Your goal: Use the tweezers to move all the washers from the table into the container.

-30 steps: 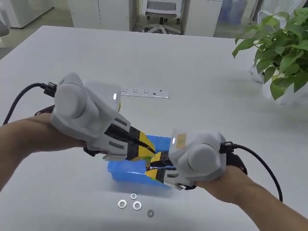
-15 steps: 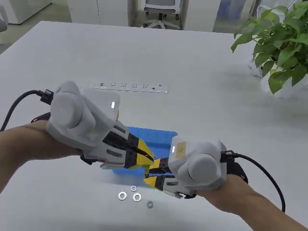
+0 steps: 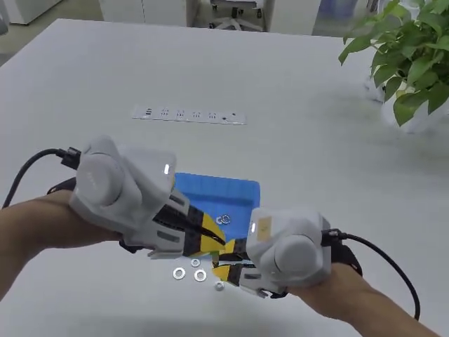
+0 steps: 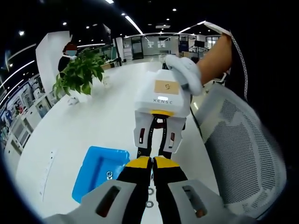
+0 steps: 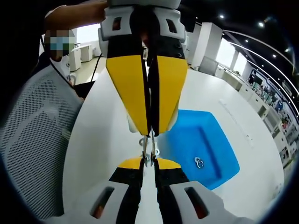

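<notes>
- Left gripper (image 5: 150, 133): jaws drawn to a thin slit. The tweezers (image 5: 148, 148) come out from between its yellow tips, so it grips them.
- Right gripper (image 5: 148, 163): jaws narrow, tips pointing at the left gripper's tips, nearly touching them. The far end of the tweezers lies in the gap between its tips; I cannot tell whether the jaws pinch it.
- Both tip pairs meet just beside the near edge of the container (image 3: 210, 188), over the table (image 3: 302, 140) rather than over the container.
- Washers (image 3: 200, 276): four loose on the table, in a small cluster just outside the container's near edge, under and beside the gripper tips. From the right gripper view, two of them sit directly under the tweezers.
- One washer (image 3: 224, 220) lies flat inside the container, near its near wall.
- Container: blue, shallow, rectangular, open top.
- Strip (image 3: 188, 114): white power strip, beyond the container's far side, well apart.
- Plant (image 3: 414, 56): far beyond the container, off to its right.
</notes>
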`<state>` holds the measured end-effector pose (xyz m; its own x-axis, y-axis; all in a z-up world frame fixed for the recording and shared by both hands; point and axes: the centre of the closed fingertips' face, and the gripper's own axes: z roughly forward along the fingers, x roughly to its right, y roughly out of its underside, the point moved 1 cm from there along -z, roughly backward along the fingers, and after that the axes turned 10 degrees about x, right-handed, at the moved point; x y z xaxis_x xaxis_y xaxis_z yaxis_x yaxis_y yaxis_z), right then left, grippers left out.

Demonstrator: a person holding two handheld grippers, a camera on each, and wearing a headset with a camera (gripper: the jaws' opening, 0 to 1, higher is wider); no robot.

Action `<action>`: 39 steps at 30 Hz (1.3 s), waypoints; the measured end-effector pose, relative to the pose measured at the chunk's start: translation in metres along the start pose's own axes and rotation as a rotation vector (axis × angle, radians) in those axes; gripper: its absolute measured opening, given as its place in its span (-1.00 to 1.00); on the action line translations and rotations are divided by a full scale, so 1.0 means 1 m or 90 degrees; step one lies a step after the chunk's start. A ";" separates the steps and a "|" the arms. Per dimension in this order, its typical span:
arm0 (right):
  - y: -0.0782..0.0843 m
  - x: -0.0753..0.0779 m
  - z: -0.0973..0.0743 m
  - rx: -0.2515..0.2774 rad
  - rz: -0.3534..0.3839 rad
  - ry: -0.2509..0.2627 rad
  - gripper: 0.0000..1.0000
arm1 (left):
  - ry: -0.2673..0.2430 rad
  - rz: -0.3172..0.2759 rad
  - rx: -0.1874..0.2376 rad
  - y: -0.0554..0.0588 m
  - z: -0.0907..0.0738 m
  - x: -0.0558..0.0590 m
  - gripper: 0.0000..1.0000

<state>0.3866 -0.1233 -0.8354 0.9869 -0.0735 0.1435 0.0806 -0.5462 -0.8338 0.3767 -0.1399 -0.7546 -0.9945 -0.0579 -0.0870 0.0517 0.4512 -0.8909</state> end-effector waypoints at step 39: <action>0.025 -0.015 0.007 -0.009 0.049 -0.009 -0.77 | 0.007 -0.035 0.011 0.023 0.014 0.009 -0.89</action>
<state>0.3748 -0.1299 -0.8628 0.9920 -0.1039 0.0720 0.0028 -0.5517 -0.8340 0.3701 -0.1428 -0.7819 -0.9968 -0.0732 -0.0328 -0.0022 0.4327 -0.9015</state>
